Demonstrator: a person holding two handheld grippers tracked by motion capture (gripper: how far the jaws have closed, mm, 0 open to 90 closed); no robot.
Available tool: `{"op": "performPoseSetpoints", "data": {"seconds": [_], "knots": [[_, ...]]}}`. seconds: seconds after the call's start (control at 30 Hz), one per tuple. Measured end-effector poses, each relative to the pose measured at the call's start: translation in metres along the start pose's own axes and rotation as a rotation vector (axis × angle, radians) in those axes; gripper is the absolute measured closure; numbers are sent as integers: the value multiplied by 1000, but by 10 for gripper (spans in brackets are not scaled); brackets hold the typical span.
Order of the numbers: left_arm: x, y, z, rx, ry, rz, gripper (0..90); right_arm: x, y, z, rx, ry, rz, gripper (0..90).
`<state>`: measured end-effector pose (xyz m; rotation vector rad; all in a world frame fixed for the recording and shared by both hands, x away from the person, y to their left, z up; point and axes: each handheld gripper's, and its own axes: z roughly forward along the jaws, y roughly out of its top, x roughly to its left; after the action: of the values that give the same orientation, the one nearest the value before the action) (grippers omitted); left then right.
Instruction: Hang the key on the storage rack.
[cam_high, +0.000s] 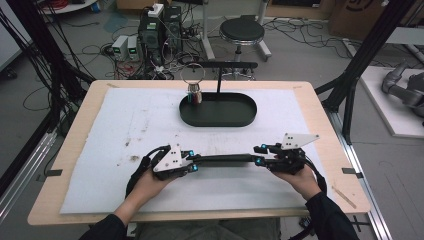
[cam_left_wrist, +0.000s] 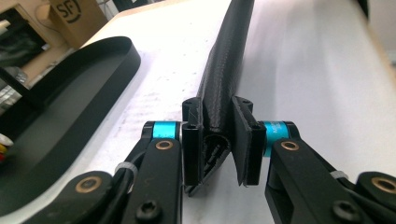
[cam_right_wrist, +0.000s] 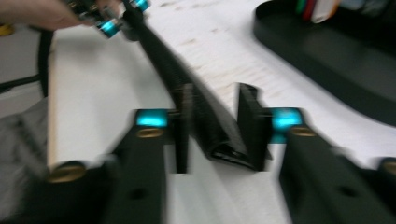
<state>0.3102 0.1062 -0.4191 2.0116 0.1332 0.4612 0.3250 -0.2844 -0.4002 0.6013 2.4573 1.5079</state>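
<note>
Your surface (cam_high: 320, 165) is a pale wooden top under a white, scuffed mat (cam_high: 130, 130), with brown specks toward its left half. Behind it the floor is a tangle of cables, with computer boxes (cam_high: 160, 30), a round black stool (cam_high: 242, 31) and black frame posts at both sides. At the far middle of the mat sits a black oval tray (cam_high: 218, 119) with an upright post and crossbar; a wire ring with small coloured pieces hangs at the tray's left end.

The long black folded strip (cam_high: 225, 159) lies near your edge of the surface, between your two hands. Its long axis runs left to right across the mat, parallel to the near edge, one end in each set of tongs.

Your left tongs (cam_left_wrist: 219, 147) pinch the strip's left end: both pads press the folded sides, and the open fold shows between them. Your right tongs (cam_right_wrist: 212, 135) stand partly apart around the other end; the strip leans against one pad, with a gap to the other, so they are not clamping it.

The right gripper view is blurred, so the strip's texture and its exact contact there are hard to read. In the high view the grey plates and your hands cover both ends of the strip. The tray is cut off in both gripper views.
</note>
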Motion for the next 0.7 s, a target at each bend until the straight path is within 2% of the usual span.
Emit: {"op": "performPoseSetpoints", "data": {"seconds": [0.1,0.17,0.27,0.37,0.4,0.47,0.53,0.6,0.63,0.7], "knots": [[5,-1,-4,-30,-29,-57,756,-3,0,-4,-32,-2,17,480],[7,-1,-6,-54,-51,-93,756,-5,-1,-5,-50,9,28,441],[9,-1,-9,-79,-75,-129,757,-6,-2,-4,-41,30,36,389],[10,0,-10,-103,-95,-171,757,-3,-2,1,-25,66,13,365],[11,-1,-10,-106,-102,-174,758,-2,-1,2,-18,83,9,365],[12,-1,-11,-128,-113,-206,758,0,-2,6,1,91,-9,366],[13,-2,-11,-144,-126,-223,758,1,-3,13,44,92,-15,381],[13,-3,-12,-154,-138,-241,759,1,-4,18,72,103,-15,415],[13,-3,-12,-158,-144,-244,759,1,-5,20,78,99,-22,462],[13,-5,-11,-172,-153,-254,758,1,-5,23,93,122,-27,532]]}}
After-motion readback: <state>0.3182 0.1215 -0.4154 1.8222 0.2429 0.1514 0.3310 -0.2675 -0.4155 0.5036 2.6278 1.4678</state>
